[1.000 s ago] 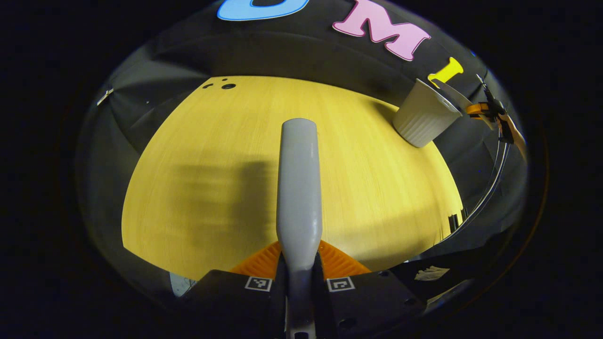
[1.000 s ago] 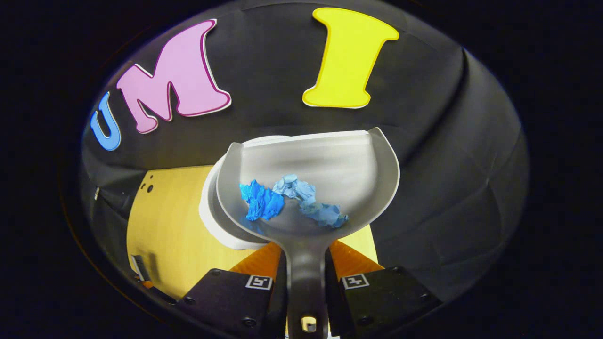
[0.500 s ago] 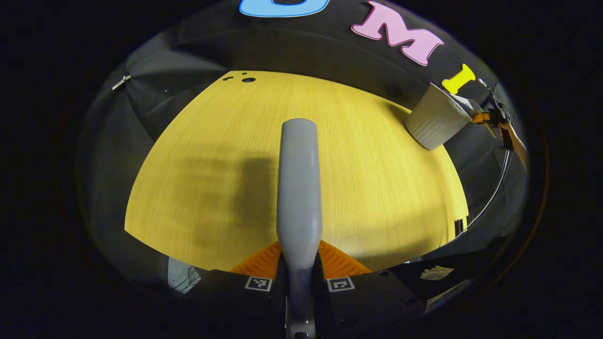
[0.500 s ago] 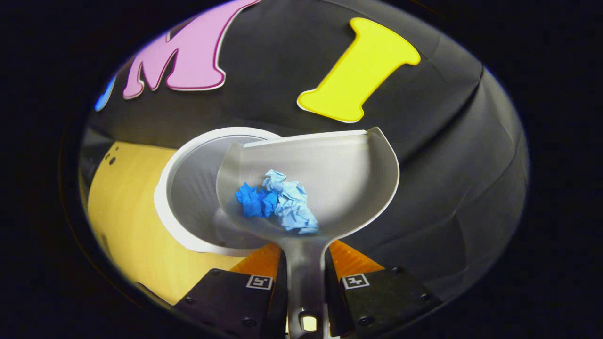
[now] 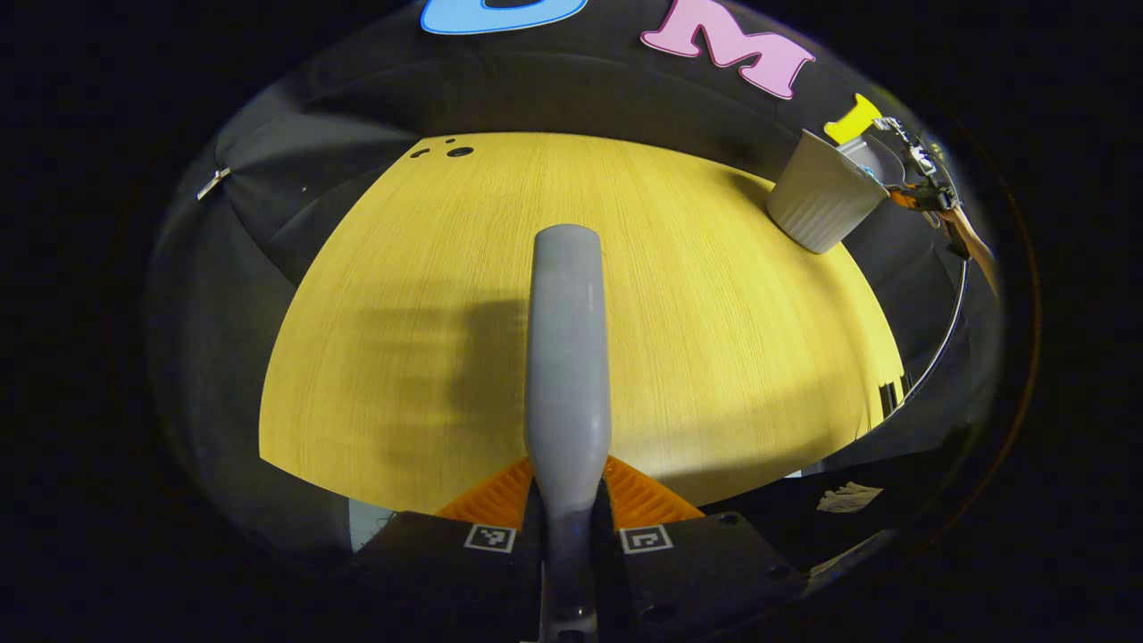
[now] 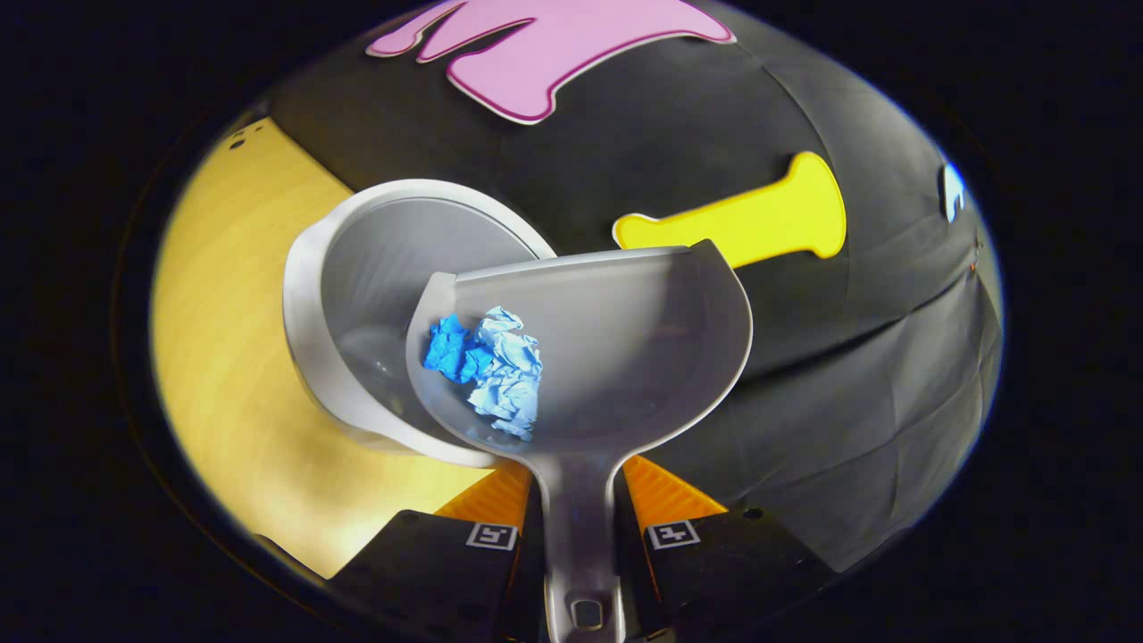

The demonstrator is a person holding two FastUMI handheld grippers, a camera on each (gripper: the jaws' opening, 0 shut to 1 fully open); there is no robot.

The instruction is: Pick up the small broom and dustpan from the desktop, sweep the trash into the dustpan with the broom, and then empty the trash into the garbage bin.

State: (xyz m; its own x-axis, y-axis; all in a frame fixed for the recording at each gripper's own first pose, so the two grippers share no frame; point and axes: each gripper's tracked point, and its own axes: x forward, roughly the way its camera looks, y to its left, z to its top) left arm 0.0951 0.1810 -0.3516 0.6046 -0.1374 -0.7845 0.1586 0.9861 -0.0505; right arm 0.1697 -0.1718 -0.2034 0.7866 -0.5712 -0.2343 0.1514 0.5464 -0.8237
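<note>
A: Right gripper view: desktop (image 6: 223,357) at left, garbage bin (image 6: 308,295) centre-left, dustpan (image 6: 625,357) centre, tilted over its rim.
B: Grip?
A: Right gripper (image 6: 579,522) pinches the dustpan handle. Blue trash (image 6: 487,357) sits at the pan's left side.
B: Broom?
A: Left gripper view, centre: left gripper (image 5: 568,522) pinches the broom (image 5: 566,339) handle; bin upper right.

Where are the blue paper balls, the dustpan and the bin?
blue paper balls (image 6: 487,362), right gripper view, on the crumpled middle.
dustpan (image 6: 643,357), right gripper view, on its bare inner floor.
bin (image 6: 402,241), right gripper view, on its inner wall.
</note>
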